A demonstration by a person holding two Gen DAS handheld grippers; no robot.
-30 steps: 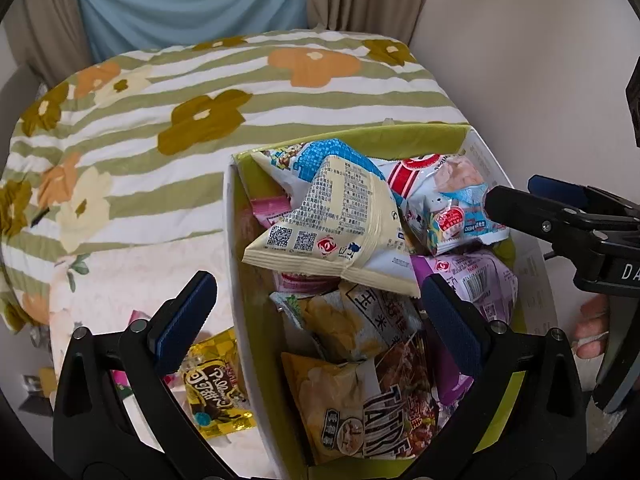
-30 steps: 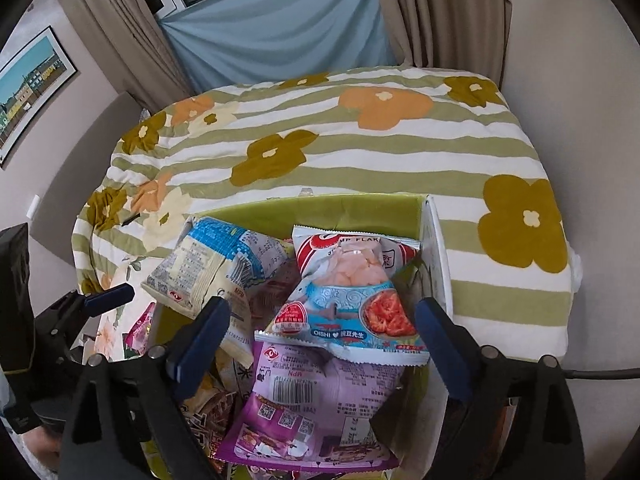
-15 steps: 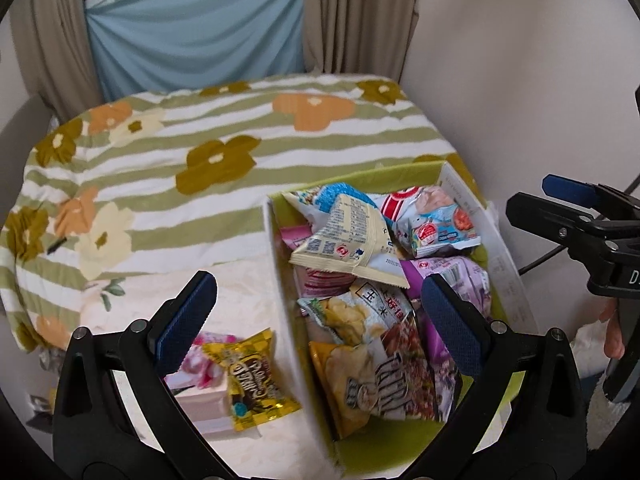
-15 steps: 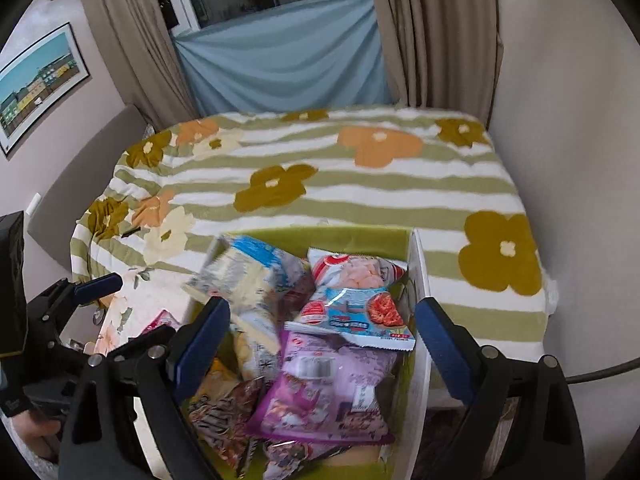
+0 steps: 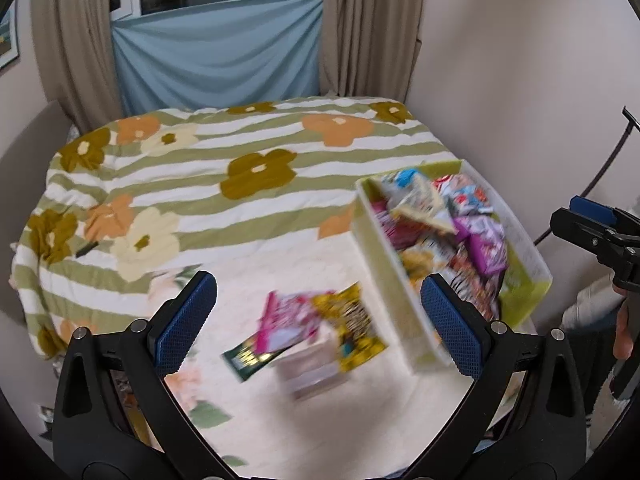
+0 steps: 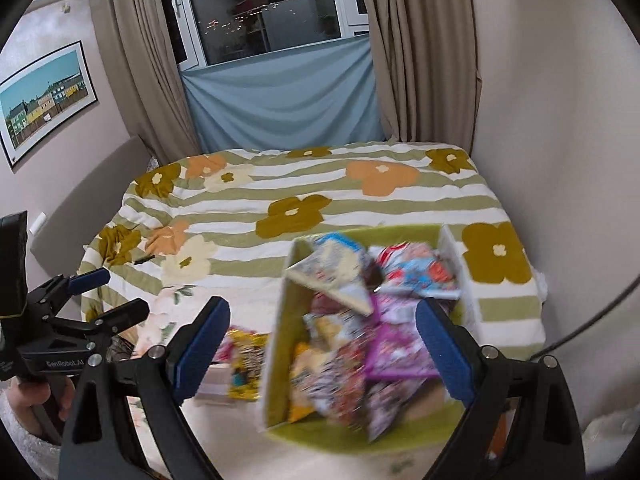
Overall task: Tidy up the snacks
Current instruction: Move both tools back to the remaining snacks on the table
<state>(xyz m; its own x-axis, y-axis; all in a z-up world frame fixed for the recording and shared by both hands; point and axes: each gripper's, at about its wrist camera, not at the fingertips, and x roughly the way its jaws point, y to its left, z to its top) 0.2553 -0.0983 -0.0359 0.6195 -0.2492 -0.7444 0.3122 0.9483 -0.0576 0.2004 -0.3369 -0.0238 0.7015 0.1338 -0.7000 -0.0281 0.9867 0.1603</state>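
Jaws of the left gripper [image 5: 318, 322] and the right gripper [image 6: 322, 346] stand wide apart, gripping nothing, above the bed. Below them the bin [image 6: 276, 340] sits on the flowered blanket [image 6: 292, 212], heaped with snack packets [image 6: 344, 344]. Just beside its wall lie a pink packet [image 5: 286, 322] and a yellow packet [image 5: 358, 334], both blurred.

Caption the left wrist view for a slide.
Open left tongs above loose snack packets on the bed, beside a full green snack bin.
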